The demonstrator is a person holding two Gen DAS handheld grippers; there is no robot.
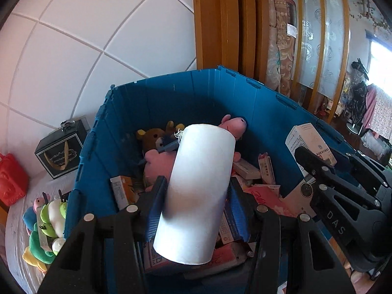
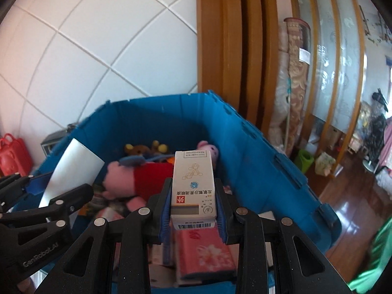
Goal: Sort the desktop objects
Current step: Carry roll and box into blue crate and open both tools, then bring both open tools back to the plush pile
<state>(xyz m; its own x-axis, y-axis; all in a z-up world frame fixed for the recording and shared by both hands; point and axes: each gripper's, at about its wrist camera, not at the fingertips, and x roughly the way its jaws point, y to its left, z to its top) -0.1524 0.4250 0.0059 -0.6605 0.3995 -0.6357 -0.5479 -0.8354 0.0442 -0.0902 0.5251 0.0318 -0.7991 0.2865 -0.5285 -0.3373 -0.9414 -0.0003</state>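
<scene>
My left gripper (image 1: 198, 186) is shut on a white cylinder (image 1: 198, 191) and holds it over the open blue bin (image 1: 269, 107). The cylinder also shows in the right wrist view (image 2: 73, 169). My right gripper (image 2: 193, 186) is shut on a white medicine box (image 2: 193, 183) and holds it above the same bin (image 2: 257, 161); that box also shows in the left wrist view (image 1: 311, 142). The bin holds a pink pig plush (image 2: 127, 181), a brown bear plush (image 1: 154, 137), a red packet (image 2: 205, 254) and several small boxes.
Outside the bin on the left lie green and white plush toys (image 1: 49, 223), a black gift box (image 1: 60, 154) and a red case (image 1: 11, 178). A white tiled wall stands behind. A wooden door frame (image 1: 220, 24) and a rolled rug (image 1: 281, 44) stand at the right.
</scene>
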